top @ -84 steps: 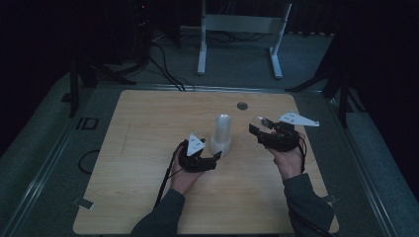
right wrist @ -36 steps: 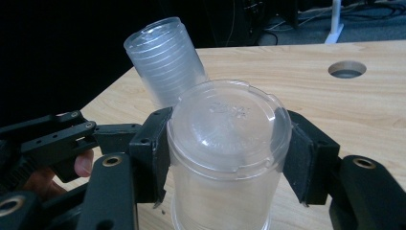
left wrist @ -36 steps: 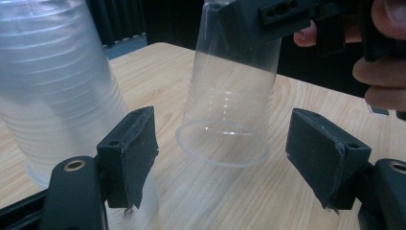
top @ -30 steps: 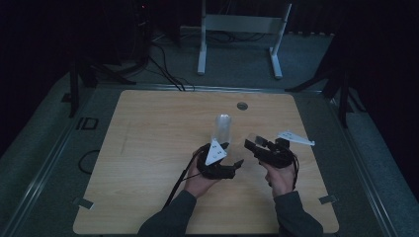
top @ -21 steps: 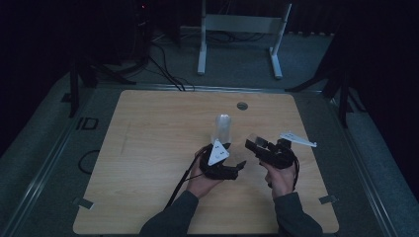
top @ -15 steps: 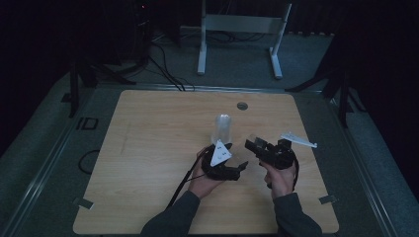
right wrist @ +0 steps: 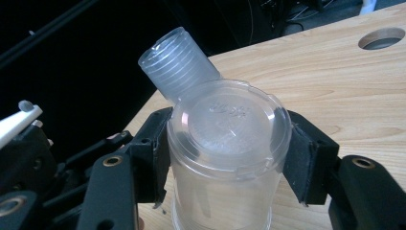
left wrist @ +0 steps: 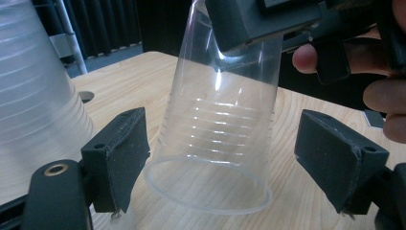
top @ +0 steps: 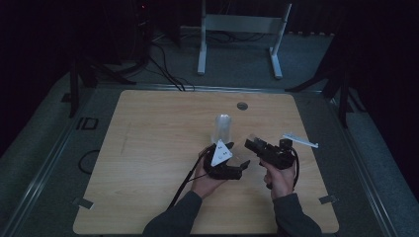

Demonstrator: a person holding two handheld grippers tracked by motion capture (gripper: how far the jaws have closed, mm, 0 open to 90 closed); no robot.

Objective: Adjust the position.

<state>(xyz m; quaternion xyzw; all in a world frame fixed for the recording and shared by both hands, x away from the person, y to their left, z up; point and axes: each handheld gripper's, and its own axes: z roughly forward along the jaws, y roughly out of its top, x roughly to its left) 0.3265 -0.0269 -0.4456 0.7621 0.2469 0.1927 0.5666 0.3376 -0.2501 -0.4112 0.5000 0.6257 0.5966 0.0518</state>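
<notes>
Right hand-held gripper (right wrist: 225, 158) clamped on a clear plastic cup (right wrist: 225, 163), held inverted above the table (top: 148, 163). Left hand-held gripper (left wrist: 239, 158) spread wide around its rim, not pressing. Stack of cups (top: 222, 129) just beyond. Light, thin, slippery, probably easily crushed; best pinched gently near the rim.

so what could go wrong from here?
1. The right gripper squeezes a thin clear cup near its base; a harder pinch may crush it.
2. That cup hangs between the open left gripper jaws; closing now could knock it askew.
3. The cup stack stands close by, easily tipped.
</notes>
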